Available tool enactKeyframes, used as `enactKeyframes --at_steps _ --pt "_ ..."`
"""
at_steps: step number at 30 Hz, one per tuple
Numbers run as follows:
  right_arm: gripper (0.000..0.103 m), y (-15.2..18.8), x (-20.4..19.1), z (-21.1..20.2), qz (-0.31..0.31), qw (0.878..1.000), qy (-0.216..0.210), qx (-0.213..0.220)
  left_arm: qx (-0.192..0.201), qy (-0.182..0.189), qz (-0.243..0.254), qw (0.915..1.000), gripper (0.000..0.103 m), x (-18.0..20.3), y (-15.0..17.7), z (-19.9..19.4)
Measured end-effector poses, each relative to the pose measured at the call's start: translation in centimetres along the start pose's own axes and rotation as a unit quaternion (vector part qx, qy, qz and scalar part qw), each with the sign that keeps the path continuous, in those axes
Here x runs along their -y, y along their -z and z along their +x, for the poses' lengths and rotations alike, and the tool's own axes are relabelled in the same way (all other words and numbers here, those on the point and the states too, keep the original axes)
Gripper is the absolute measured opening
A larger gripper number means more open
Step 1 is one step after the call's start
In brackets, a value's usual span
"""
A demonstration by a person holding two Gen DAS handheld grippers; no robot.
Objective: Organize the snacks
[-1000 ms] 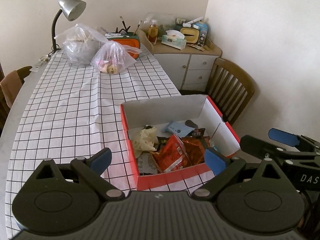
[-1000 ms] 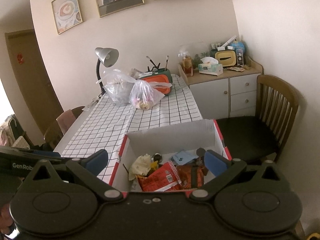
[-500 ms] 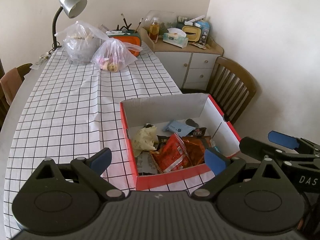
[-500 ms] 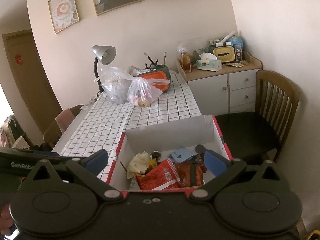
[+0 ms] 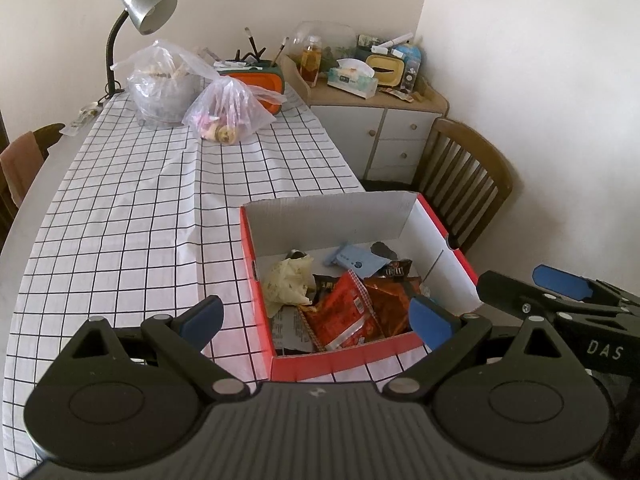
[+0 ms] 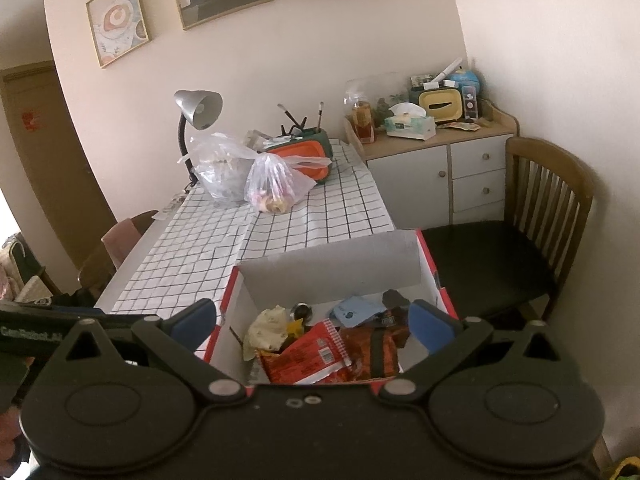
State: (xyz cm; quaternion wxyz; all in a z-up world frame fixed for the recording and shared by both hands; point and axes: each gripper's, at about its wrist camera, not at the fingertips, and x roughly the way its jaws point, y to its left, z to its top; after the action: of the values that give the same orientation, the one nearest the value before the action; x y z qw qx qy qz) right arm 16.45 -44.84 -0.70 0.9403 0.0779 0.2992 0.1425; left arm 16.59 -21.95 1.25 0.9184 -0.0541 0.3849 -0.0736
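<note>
Moved: both views rose slightly; box [image 5: 448,240] sits lower in frame.
Left gripper [image 5: 316,316]: jaws open, empty.
Right gripper [image 6: 312,318]: jaws open, empty.
Snacks [image 5: 348,312]: inside box.

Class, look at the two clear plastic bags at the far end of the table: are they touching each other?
Touching. In the right wrist view the small plastic bag presses against the big plastic bag with no tablecloth showing between them; the left wrist view shows the same overlap.

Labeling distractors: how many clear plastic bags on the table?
2. The bigger plastic bag sits at the table's far end by the lamp; the smaller plastic bag sits just in front, to its right.
</note>
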Motion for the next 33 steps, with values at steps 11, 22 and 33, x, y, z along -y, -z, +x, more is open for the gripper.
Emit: enactKeyframes --at_steps 11,22,33 --pt "0.103 0.04 0.21 0.60 0.001 1.000 0.000 -0.011 -0.002 0.001 -0.001 1.0000 0.100 0.51 -0.29 0.31" --pt "0.103 0.10 0.35 0.80 0.002 1.000 -0.001 -0.015 -0.008 -0.002 -0.005 1.0000 0.100 0.64 -0.29 0.70" --pt "0.103 0.49 0.65 0.81 0.005 1.000 -0.006 -0.024 -0.008 -0.013 -0.007 0.9999 0.100 0.84 0.05 0.75"
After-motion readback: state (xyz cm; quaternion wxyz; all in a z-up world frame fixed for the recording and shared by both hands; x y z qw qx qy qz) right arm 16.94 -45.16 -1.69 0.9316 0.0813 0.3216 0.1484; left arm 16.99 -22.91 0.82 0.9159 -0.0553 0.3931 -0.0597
